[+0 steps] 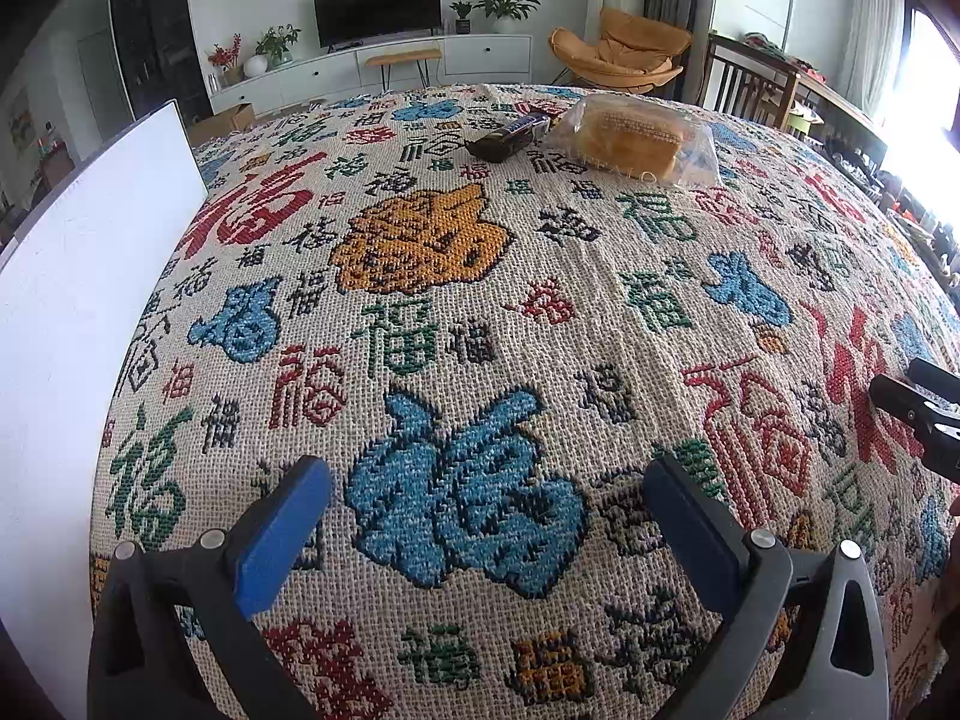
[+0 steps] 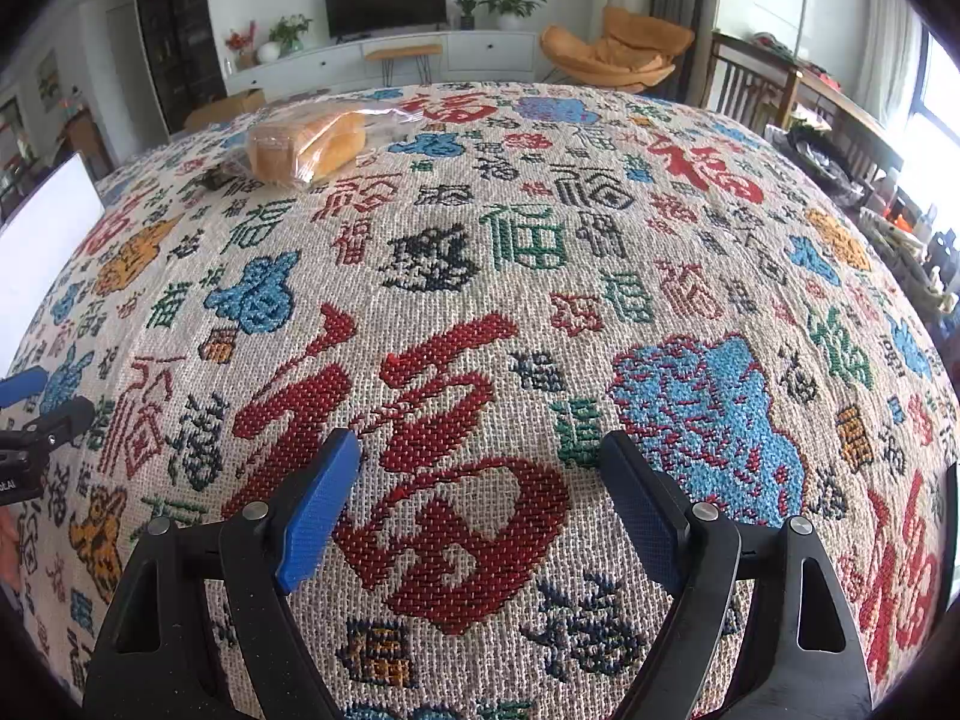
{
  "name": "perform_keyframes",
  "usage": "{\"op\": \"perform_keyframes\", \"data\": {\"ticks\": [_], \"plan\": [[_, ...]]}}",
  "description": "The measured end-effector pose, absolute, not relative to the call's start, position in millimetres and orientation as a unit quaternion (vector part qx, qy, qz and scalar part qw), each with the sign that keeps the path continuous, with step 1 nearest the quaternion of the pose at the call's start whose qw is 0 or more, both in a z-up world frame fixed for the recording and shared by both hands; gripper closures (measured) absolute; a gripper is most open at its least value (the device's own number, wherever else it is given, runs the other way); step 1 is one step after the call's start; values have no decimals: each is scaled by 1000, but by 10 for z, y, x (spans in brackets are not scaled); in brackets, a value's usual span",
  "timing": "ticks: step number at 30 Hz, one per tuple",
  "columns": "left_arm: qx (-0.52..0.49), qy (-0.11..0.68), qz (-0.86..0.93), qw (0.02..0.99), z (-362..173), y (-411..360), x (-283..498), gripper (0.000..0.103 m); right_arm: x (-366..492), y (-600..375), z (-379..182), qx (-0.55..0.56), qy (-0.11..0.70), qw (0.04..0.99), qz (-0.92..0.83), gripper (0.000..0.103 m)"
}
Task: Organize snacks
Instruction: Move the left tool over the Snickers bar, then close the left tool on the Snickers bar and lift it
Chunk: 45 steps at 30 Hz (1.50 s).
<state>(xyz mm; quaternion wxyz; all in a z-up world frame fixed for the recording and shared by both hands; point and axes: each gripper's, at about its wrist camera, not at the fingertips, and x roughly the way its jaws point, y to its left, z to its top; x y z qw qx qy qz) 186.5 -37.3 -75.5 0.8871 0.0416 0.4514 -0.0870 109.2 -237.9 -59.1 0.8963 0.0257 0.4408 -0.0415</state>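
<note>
Items before me, left wrist view: bread bag (image 1: 639, 141) on the tablecloth (image 1: 480, 312), upper centre-right; chocolate bar (image 1: 510, 135) touching its left side; white board (image 1: 78, 312) at left edge. My left gripper (image 1: 486, 516) bottom centre; right gripper (image 1: 918, 414) at right edge.

Bagged bread (image 1: 636, 138) and a dark snack bar (image 1: 510, 135) lie touching on the woven cloth (image 1: 480, 312).

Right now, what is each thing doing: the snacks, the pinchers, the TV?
Bread bag: lying flat on the cloth, untouched.
Candy bar: lying beside the bread bag, wrapped.
Left gripper: open, empty.
Right gripper: open, empty.
TV: off.
</note>
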Motion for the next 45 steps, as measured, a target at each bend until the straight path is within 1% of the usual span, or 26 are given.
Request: {"op": "perform_keyframes", "data": {"ticks": [11, 14, 19, 22, 26, 29, 32, 34, 35, 36, 37, 38, 39, 40, 41, 43, 45], "plan": [[41, 452, -88, 887, -751, -378, 1872, 0, 1091, -2382, -590, 26, 441, 896, -41, 18], [46, 473, -107, 873, -729, -364, 1992, 0, 1092, -2379, -590, 26, 441, 896, -41, 18], [-23, 495, -124, 859, -553, -174, 2491, 0, 1092, -2382, -590, 26, 441, 896, -41, 18], [-59, 488, -127, 862, -415, -80, 2891, 0, 1091, -2375, -589, 26, 441, 896, -41, 18], [-17, 487, -107, 867, -334, -169, 3440, 2, 1090, -2375, -589, 26, 441, 896, -41, 18], [13, 488, -113, 865, -338, -314, 3733, 9, 1089, -2378, -588, 26, 441, 896, -41, 18], [35, 485, -123, 865, -384, -480, 3936, 13, 1089, -2378, -588, 26, 441, 896, -41, 18], [53, 487, -134, 861, -466, -597, 4043, 18, 1090, -2376, -588, 26, 441, 896, -41, 18], [63, 490, -140, 858, -523, -654, 4091, 26, 1090, -2376, -588, 26, 441, 896, -41, 18], [73, 495, -145, 854, -579, -702, 4130, 39, 1089, -2377, -588, 26, 441, 896, -41, 17], [83, 499, -147, 850, -629, -745, 4170, 42, 1090, -2376, -588, 26, 441, 896, -41, 17], [89, 481, -150, 859, -610, -771, 4171, 45, 1090, -2376, -588, 26, 441, 896, -41, 17], [90, 476, -157, 861, -605, -793, 4183, 61, 1089, -2379, -588, 26, 441, 896, -41, 17], [87, 477, -166, 859, -604, -813, 4199, 70, 1090, -2376, -588, 26, 441, 896, -41, 17], [88, 472, -169, 861, -590, -834, 4195, 84, 1089, -2379, -587, 27, 441, 896, -40, 16], [100, 464, -165, 865, -561, -868, 4160, 85, 1105, -2373, -594, 25, 443, 895, -35, 13], [98, 461, -162, 867, -559, -853, 4077, 85, 1124, -2371, -601, 25, 444, 895, -35, 13]]}}
